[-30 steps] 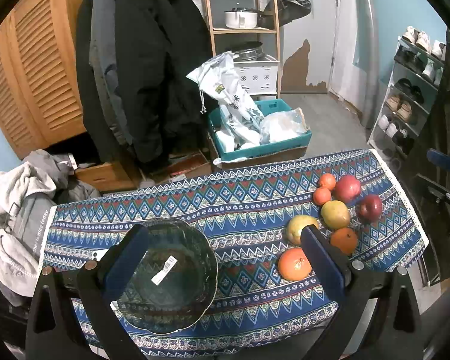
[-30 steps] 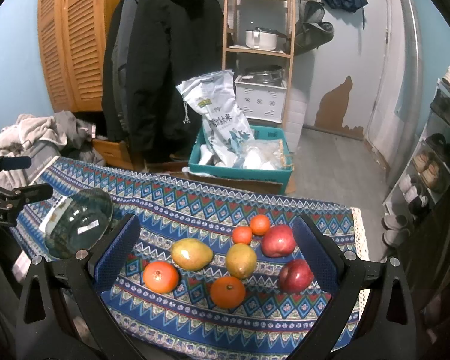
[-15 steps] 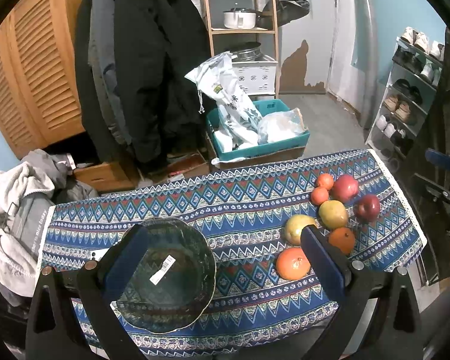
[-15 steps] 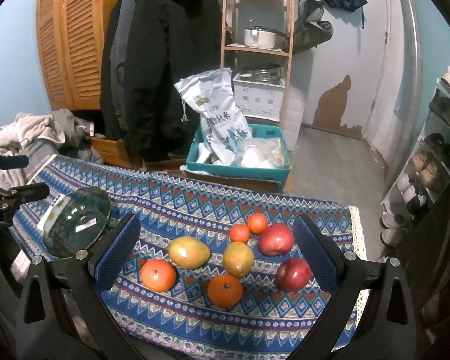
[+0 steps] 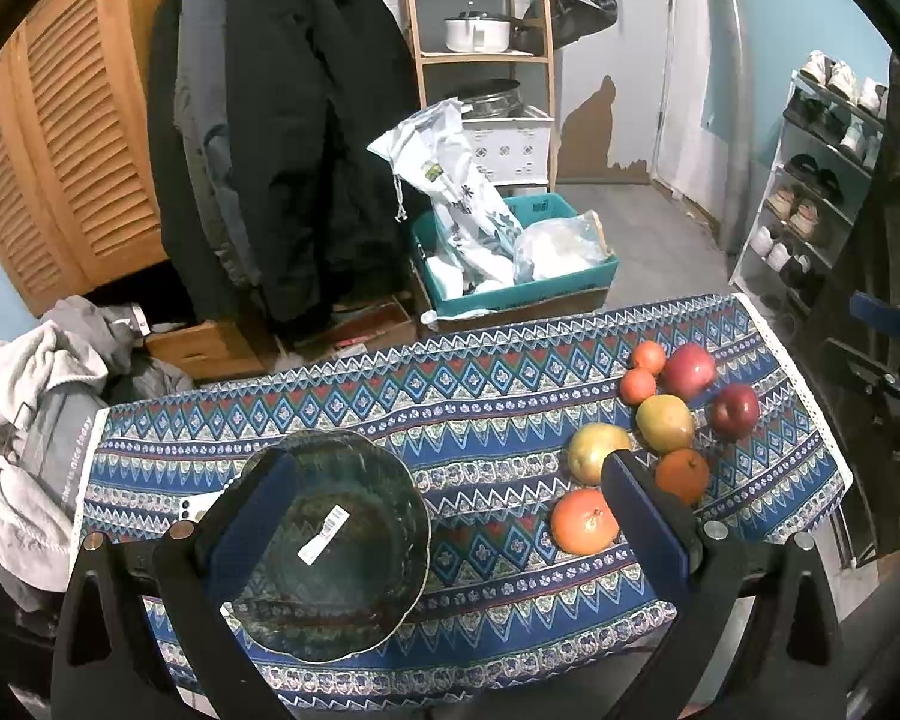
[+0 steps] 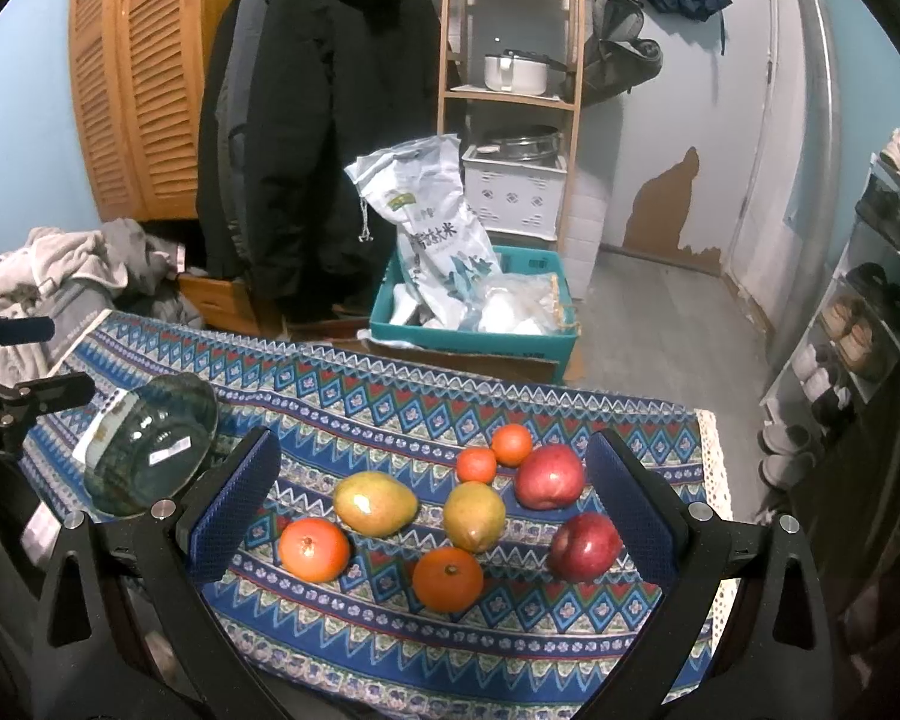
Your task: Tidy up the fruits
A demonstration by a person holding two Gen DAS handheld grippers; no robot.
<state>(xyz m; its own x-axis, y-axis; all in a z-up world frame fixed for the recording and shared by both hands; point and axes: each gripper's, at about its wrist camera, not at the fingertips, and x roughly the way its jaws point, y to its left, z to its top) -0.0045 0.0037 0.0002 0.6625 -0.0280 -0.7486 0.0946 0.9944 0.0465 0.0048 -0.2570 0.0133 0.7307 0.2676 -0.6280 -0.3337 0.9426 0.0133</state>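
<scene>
A dark glass bowl (image 5: 336, 546) with a white sticker sits on the patterned tablecloth (image 5: 450, 402), left of the fruit; the same bowl (image 6: 150, 444) shows at left in the right wrist view. Several fruits lie in a cluster: two mangoes (image 6: 375, 503) (image 6: 474, 515), two red apples (image 6: 549, 476) (image 6: 587, 545), two large oranges (image 6: 314, 549) (image 6: 448, 578) and two small tangerines (image 6: 476, 464). My left gripper (image 5: 444, 516) is open, above the table's near edge between bowl and fruit. My right gripper (image 6: 432, 504) is open, hovering over the fruit cluster, touching nothing.
Beyond the table stand a teal crate (image 6: 480, 324) with a rice sack, dark coats (image 6: 312, 120) on a rack, a wooden shelf (image 6: 510, 78) with a pot, louvred cupboard doors and a shoe rack (image 6: 870, 300) at right. Clothes are piled at the left (image 5: 24, 390).
Both views have shifted slightly; the fruit and bowl sit a little lower and closer in the right wrist view. Nothing on the table has moved and both grippers stay open.
</scene>
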